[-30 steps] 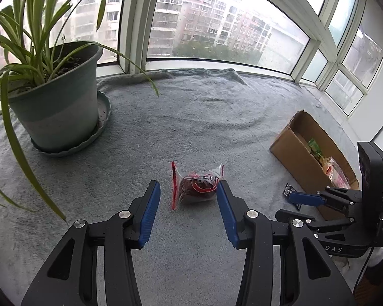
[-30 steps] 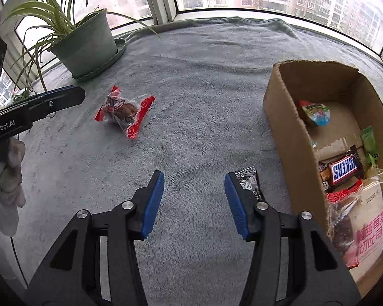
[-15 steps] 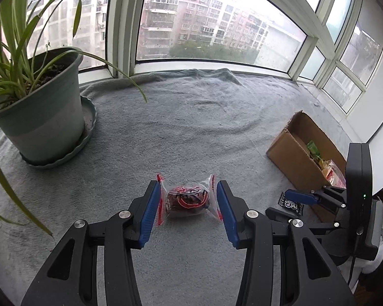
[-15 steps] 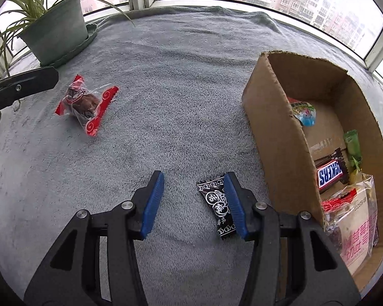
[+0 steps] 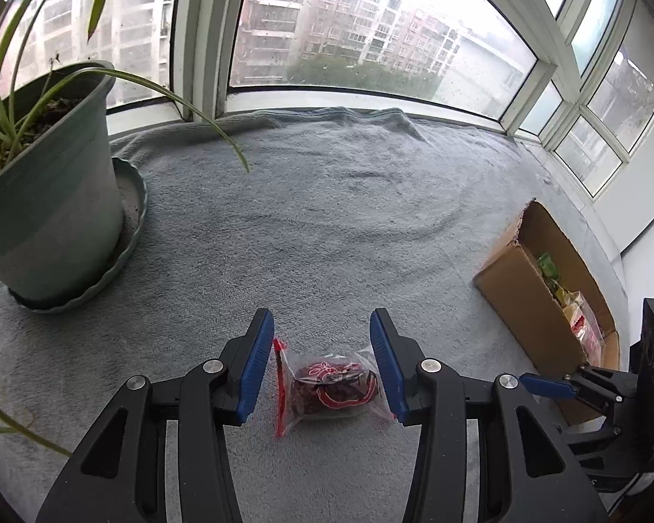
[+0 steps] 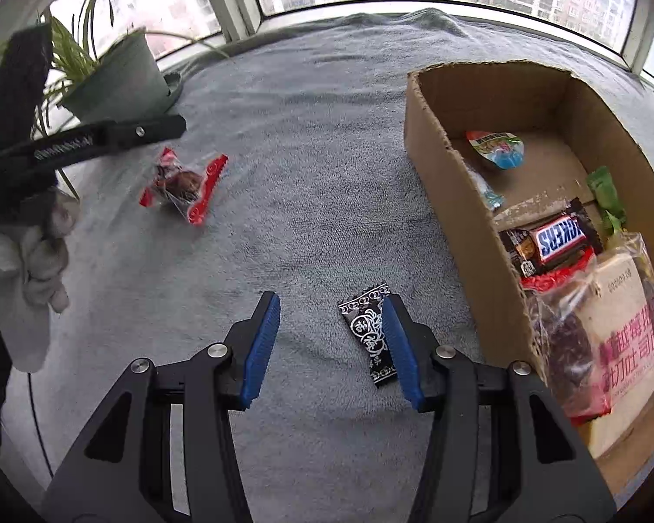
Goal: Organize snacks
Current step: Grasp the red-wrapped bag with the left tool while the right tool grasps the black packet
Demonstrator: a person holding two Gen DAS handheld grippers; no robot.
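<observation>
A clear snack bag with red ends (image 5: 329, 388) lies on the grey blanket between the blue pads of my left gripper (image 5: 320, 368), which is open around it. It also shows in the right wrist view (image 6: 183, 183). A black candy wrapper with white pattern (image 6: 368, 333) lies on the blanket by the right pad of my open right gripper (image 6: 333, 346). The cardboard box (image 6: 458, 200) at the right holds several snacks, among them a Snickers bar (image 6: 553, 237).
A potted spider plant in a green pot (image 5: 43, 191) stands on a saucer at the left. Windows ring the far edge of the blanket. The box also shows at the right in the left wrist view (image 5: 519, 287). The right gripper (image 5: 588, 392) shows there too.
My left gripper has moved forward and its pads now flank the red-ended bag. My right gripper has come closer to the black wrapper, which now lies by its right pad.
</observation>
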